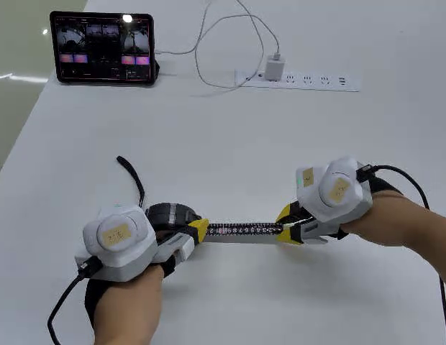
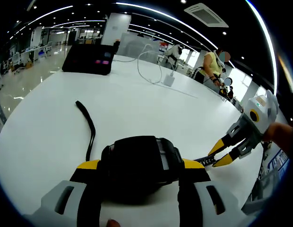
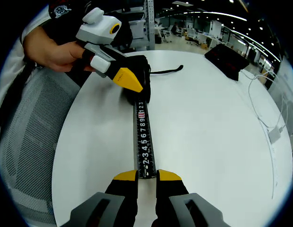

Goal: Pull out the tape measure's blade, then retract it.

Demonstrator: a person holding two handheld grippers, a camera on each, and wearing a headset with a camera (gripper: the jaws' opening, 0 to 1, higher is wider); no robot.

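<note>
While the left gripper (image 1: 185, 237) clamps the black tape measure case (image 1: 171, 215) down on the white workbench (image 1: 230, 158), the right gripper (image 1: 288, 226) pinches the free end of the blade (image 1: 241, 230). As the head view has it, one anchors so that the other can draw. A short run of blade spans the gap between them, low over the table; whether it touches I cannot tell.

From the left gripper view, the jaws are closed on the case's two sides, with the case wedged between the yellow tips. Its wrist strap (image 2: 87, 125) lies loose on the table beyond, clear of the work. The blade leaves the case toward the right gripper.

Along the right gripper view, the jaws are shut on the blade's tip, and the printed numerals run straight away to the case — a straight line, I judge, so the blade won't kink. By my reckoning the pull-out is the step in hand, with only a little blade drawn; retraction is not yet begun.
</note>
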